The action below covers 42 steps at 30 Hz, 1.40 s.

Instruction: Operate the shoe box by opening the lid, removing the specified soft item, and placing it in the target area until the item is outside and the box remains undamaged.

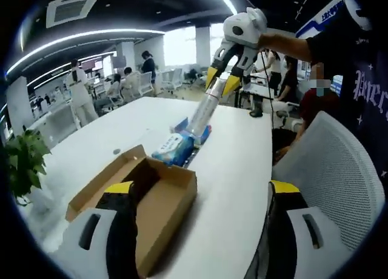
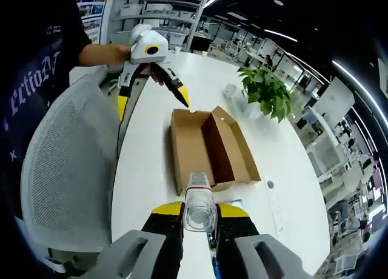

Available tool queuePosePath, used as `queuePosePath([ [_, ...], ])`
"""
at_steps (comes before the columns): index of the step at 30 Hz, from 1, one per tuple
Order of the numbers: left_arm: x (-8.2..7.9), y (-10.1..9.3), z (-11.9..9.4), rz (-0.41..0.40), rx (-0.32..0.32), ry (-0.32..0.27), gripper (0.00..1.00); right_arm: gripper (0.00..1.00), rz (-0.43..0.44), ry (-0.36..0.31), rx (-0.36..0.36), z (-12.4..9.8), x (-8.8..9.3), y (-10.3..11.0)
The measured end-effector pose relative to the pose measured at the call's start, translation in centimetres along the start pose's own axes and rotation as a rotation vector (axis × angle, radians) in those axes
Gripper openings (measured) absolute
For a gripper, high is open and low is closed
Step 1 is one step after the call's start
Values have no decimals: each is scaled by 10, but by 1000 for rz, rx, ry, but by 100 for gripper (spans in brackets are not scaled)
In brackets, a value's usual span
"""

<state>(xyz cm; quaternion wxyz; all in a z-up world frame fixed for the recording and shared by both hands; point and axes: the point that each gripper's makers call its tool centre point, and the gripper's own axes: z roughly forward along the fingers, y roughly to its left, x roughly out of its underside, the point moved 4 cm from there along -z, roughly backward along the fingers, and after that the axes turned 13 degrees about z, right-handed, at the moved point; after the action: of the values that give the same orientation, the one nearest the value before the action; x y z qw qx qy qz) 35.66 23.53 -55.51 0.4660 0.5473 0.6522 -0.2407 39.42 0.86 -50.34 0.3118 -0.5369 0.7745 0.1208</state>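
The right claw (image 2: 200,221) is pinched on a clear, soft plastic-wrapped pack (image 1: 193,130) with a blue and white printed end; it holds the pack up by its top, and the lower end seems to rest on the white table (image 1: 236,188) just beyond the shoe box (image 2: 209,148). The left claw (image 1: 203,206) is spread wide, holding nothing, poised above the table beside the box. The brown cardboard box lies open, its lid folded back flat, its inside apparently bare. A white mesh chair (image 2: 66,164) stands at the table's edge.

You have a matt brown cardboard shoe box (image 2: 209,147) on a smooth white table (image 1: 242,188); the clamped item (image 2: 199,207) looks like glossy clear plastic.
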Motion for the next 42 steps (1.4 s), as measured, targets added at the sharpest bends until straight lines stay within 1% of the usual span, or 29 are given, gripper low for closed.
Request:
queuePosePath([
  [4,6,0,-9,-9,-41,-3,94,14,-20,25,9,2,0,-13],
  [10,10,-3,-21,-28,-74,-6,99,14,-36,69,26,7,2,-38],
  [14,15,-5,-30,-40,-91,-2,99,14,-45,94,35,12,1,-50],
  [21,25,-6,-41,-53,-93,19,99,15,-55,150,28,28,4,-66],
  [26,26,-2,-45,-66,-115,7,99,15,-53,176,54,39,5,-82],
  [29,26,-1,-45,-58,-123,4,99,15,-63,208,60,46,11,-90],
  [32,25,3,-44,-30,-154,4,99,15,-68,234,59,52,16,-97],
  [36,24,6,-45,-54,-177,-10,99,15,-66,274,66,61,24,-110],
  [42,27,10,-50,-63,-202,-4,99,15,-78,327,77,70,33,-125],
])
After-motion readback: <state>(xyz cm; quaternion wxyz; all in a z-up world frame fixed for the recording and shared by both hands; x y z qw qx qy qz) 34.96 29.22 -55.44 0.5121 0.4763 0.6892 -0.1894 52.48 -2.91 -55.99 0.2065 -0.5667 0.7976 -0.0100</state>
